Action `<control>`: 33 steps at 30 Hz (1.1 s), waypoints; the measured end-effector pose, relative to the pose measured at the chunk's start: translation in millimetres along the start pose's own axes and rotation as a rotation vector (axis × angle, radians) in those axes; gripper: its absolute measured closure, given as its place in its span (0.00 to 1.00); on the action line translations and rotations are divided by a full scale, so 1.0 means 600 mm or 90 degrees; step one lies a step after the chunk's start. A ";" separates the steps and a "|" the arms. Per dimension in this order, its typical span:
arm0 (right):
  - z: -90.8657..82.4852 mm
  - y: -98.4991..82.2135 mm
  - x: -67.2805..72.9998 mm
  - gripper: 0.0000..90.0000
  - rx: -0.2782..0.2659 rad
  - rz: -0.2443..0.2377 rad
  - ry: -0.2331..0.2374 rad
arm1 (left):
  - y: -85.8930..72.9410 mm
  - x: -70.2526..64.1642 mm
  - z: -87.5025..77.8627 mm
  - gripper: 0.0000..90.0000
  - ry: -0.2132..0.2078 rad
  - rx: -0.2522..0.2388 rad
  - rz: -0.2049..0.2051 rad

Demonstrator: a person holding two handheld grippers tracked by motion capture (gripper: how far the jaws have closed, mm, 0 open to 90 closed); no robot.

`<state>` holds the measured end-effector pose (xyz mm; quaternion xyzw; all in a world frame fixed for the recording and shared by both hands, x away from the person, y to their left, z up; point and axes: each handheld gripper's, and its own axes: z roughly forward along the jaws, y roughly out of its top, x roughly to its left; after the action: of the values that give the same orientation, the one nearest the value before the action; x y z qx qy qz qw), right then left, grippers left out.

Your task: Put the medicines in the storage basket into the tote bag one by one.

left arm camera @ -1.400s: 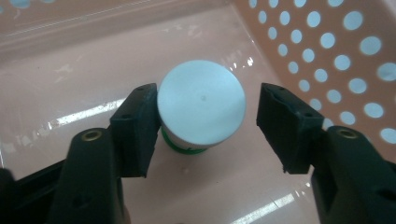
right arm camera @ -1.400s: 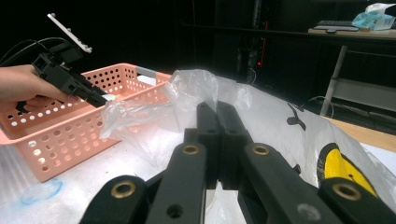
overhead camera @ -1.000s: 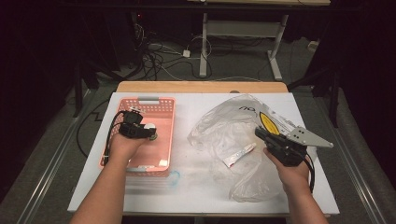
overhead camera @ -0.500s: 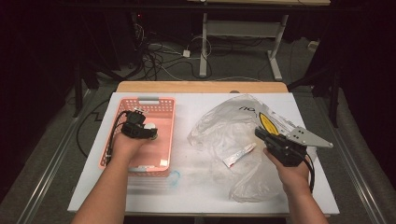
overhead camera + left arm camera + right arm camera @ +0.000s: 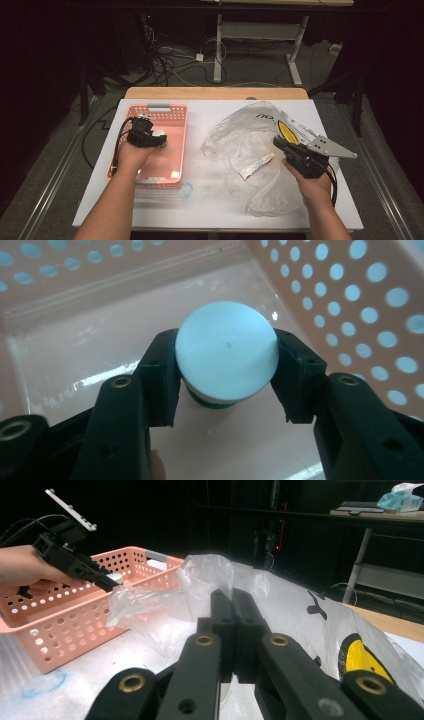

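Two jaws of the left gripper (image 5: 226,375) clamp a white-capped jar (image 5: 226,357) inside the pink basket (image 5: 176,145), near the table's left edge. Judged step: placement; next, opening. Right gripper (image 5: 233,607) stays closed on the plastic bag (image 5: 240,140).

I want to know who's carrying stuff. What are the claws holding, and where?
The left claw grips a small jar with a round white lid, by the lid's sides. The right claw pinches the clear plastic bag near its edge.

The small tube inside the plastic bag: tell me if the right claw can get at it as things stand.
Probably not directly. The right claw is shut on the clear plastic bag, and the small tube lies under the film, so the bag's plastic stands between them.
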<state>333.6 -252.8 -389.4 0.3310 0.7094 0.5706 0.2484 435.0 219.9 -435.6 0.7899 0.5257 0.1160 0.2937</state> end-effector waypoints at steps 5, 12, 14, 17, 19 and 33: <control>0.000 0.001 0.000 1.00 -0.001 -0.003 0.001 | -0.003 -0.004 -0.017 0.54 -0.009 -0.014 0.002; 0.000 0.001 0.001 1.00 0.000 -0.002 0.000 | -0.011 -0.021 -0.041 0.54 -0.023 -0.044 0.020; 0.000 0.000 0.001 1.00 0.000 -0.002 0.000 | -0.015 -0.024 -0.046 0.54 -0.025 -0.047 0.019; 0.000 0.000 0.001 1.00 0.000 -0.003 0.001 | -0.022 -0.029 -0.054 0.54 -0.030 -0.054 0.018; 0.000 0.001 0.001 1.00 -0.001 -0.004 0.002 | -0.026 -0.032 -0.061 0.54 -0.034 -0.065 0.020; 0.000 0.000 0.003 1.00 0.001 -0.007 0.003 | -0.075 -0.060 -0.114 0.54 -0.065 -0.142 0.037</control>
<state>332.4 -251.2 -389.1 0.3258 0.7125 0.5692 0.2494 351.7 223.0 -402.9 0.7723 0.4706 0.1421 0.4024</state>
